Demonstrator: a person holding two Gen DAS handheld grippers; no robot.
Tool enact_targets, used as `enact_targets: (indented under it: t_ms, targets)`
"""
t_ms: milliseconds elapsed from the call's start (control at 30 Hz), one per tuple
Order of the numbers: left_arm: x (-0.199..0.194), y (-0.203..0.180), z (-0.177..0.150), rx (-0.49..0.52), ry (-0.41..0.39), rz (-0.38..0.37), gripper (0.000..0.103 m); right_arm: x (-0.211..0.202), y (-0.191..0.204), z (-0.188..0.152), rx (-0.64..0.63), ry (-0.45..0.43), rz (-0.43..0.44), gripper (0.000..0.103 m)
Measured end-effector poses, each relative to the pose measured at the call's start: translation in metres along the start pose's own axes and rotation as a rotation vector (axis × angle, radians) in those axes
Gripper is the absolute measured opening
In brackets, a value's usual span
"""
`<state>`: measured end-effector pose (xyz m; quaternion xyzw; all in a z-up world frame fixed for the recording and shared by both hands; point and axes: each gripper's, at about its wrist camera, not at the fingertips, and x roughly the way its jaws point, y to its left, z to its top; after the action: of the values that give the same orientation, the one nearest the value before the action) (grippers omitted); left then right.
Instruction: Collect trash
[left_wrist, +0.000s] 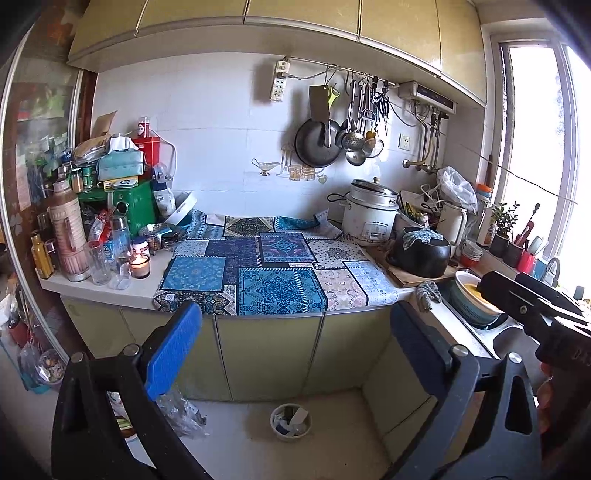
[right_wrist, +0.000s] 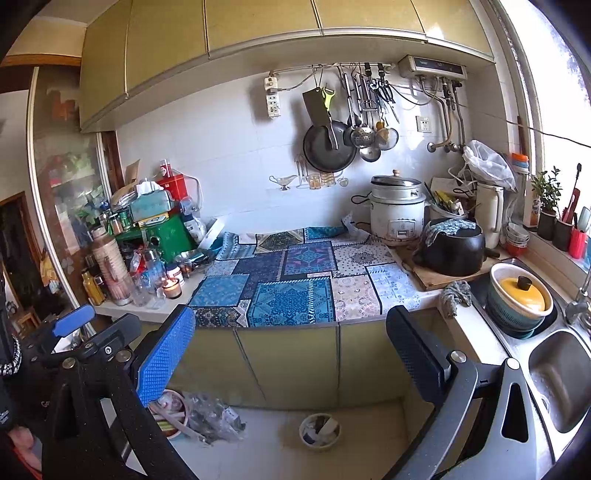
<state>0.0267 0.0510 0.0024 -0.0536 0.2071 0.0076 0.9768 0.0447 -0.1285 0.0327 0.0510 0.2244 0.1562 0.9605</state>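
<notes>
Kitchen counter fills the left wrist view. Your left gripper (left_wrist: 295, 354) has its jaws spread wide w/ nothing between them, held back from the cabinet doors. Below it, on the floor by the cabinet base, sits the small trash bin (left_wrist: 290, 422), already holding some paper scraps and wrappers. A crumpled clear plastic bag (left_wrist: 183, 408) lies on the floor left of the bin, near but apart from it. The patchwork cloth (left_wrist: 273, 273) on the counter shows no loose litter. The right gripper (left_wrist: 532, 306) pokes in from the right edge, over the sink area.

Right wrist view: your right gripper (right_wrist: 291, 354) is also wide apart and empty, aimed at the same counter. The bin (right_wrist: 320, 432) shows again on the floor, w/ the plastic bag (right_wrist: 212, 415) to its left, next to a pink-rimmed bowl (right_wrist: 173, 410) of scraps. The left gripper (right_wrist: 74, 321) shows at the lower left; can't tell its opening from here. A lit candle (right_wrist: 172, 287) stands at the edge of the counter clutter.

Progress, as a judgement: some trash is in the bin, neither claw carries anything, and the plastic bag on the floor looks like what's left to pick up.
</notes>
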Motion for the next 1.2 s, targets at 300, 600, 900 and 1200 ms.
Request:
enact_targets:
  t_ms: [300,600,900,1200]
  targets:
    - [-0.0016,-0.0043,0.0014,0.012,-0.008,-0.020,0.102,0.0011,-0.0004,0.0017,-0.010,0.002,-0.010,0.103]
    - [-0.0020,-0.0054,0.0018,0.020,-0.009,-0.032,0.102,-0.0016,0.0023,0.0000,-0.018,-0.004,-0.026,0.103]
    - [-0.0030,-0.0097,0.0022,0.049,-0.012,-0.032,0.102,-0.0024,0.0016,0.0004,-0.018,-0.006,-0.026,0.103]
    - [0.0029,-0.0063,0.0026,0.026,0.001,-0.046,0.102,-0.0031,0.0025,0.0020,-0.015,-0.005,-0.036,0.103]
